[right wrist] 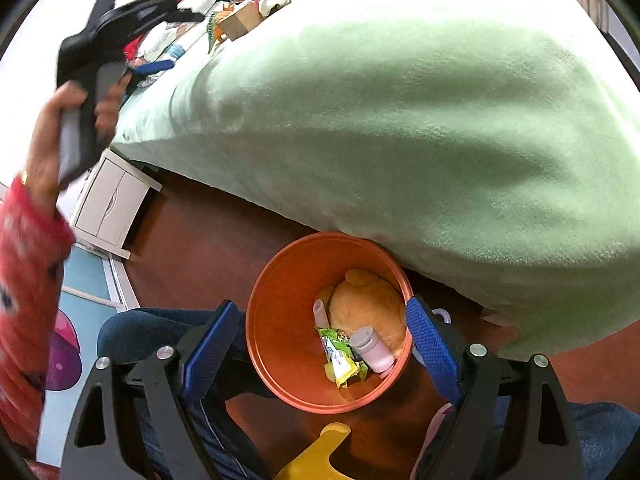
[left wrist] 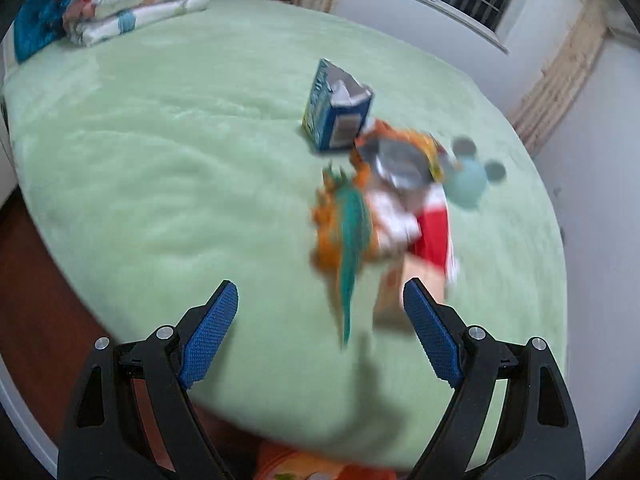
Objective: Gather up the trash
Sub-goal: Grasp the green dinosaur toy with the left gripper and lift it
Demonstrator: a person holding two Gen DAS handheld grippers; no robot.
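My left gripper (left wrist: 320, 300) is open and empty above the green bed (left wrist: 180, 160). Ahead of it lies a blurred pile: a blue carton (left wrist: 338, 110), a silver-and-orange wrapper (left wrist: 396, 160), a red-and-white wrapper (left wrist: 420, 224), a brown box (left wrist: 394, 292) and an orange-and-teal toy dinosaur (left wrist: 344, 228). My right gripper (right wrist: 320, 312) is open and empty above the orange bin (right wrist: 280, 320) on the floor. The bin holds a green wrapper (right wrist: 340, 356), a pink bottle (right wrist: 372, 350) and an orange plush (right wrist: 368, 304). The left gripper (right wrist: 120, 28) also shows in the right wrist view.
A teal round toy (left wrist: 468, 184) lies right of the pile. Folded bedding (left wrist: 132, 4) is stacked at the bed's far left. A white nightstand (right wrist: 112, 204) stands beside the bed. A yellow object (right wrist: 320, 456) lies on the dark wooden floor (right wrist: 200, 240) near the bin.
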